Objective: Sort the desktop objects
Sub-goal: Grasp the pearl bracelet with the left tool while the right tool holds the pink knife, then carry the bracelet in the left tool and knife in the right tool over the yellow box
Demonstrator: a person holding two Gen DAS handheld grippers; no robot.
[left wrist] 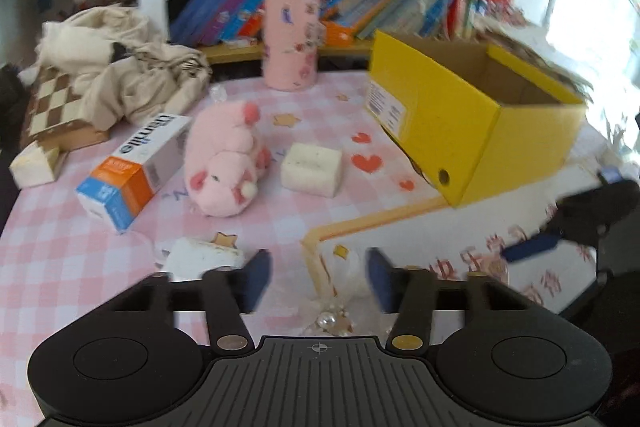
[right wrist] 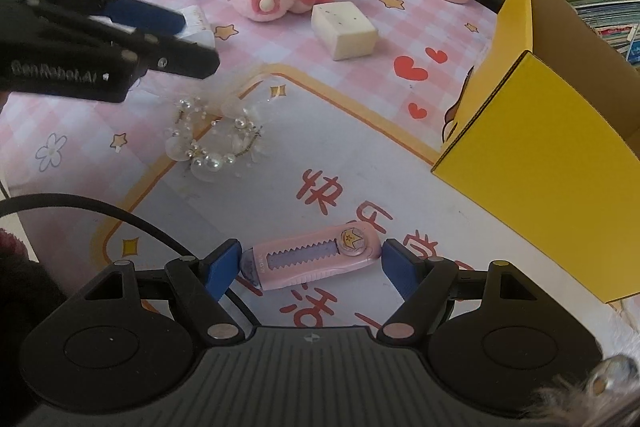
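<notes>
At lower centre the right gripper [right wrist: 311, 267] straddles the pink plastic utility knife [right wrist: 310, 261] unclenched, the left gripper [left wrist: 318, 277] hovers released over the pearl hairpiece [right wrist: 212, 139]; next, probably squeeze and carry to the yellow cardboard box [right wrist: 560, 163].

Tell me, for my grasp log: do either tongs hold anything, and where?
Left tongs hold nothing. Right tongs bracket the pink cutter end to end; actual grip cannot be told.
</notes>
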